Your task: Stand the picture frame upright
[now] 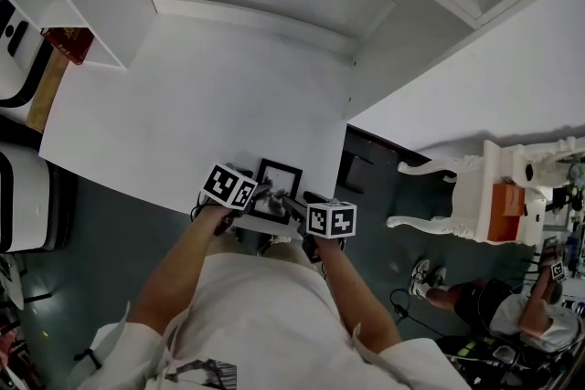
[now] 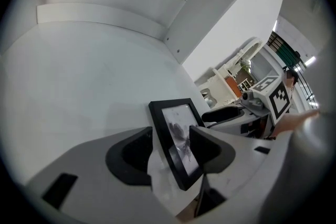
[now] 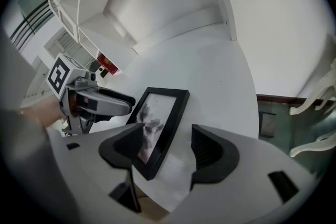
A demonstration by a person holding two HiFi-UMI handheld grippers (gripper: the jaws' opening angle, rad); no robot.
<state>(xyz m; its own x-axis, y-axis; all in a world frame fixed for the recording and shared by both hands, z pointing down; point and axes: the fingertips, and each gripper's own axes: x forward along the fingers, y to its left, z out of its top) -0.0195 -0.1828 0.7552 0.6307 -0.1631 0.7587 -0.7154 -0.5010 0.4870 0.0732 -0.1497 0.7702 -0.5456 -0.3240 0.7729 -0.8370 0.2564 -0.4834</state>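
**Two grippers at the frame, neither clamped**

Two hand-held grippers meet at the near edge of the white bench (image 1: 183, 105), right in front of the person.

- Picture frame (image 1: 279, 187): black rim, greyish print under glass. It sits face up at the bench's near edge, between the two grippers. I cannot tell whether its near end is raised off the surface.
- Left gripper (image 1: 263, 195): comes in from the frame's left side. In its own view the fingers (image 2: 137, 150) stand apart with the frame's left rim (image 2: 176, 139) between them. One finger sits over the glass; a strip of white shows between the other and the rim. No squeeze visible.
- Right gripper (image 1: 292, 205): comes in from the frame's right side. Its fingers (image 3: 210, 150) are likewise apart, straddling the right rim (image 3: 157, 128). The outer finger is clearly off the frame.
- Each gripper shows in the other's view, just across the frame.
- White shelving (image 1: 82, 5) stands behind the bench.
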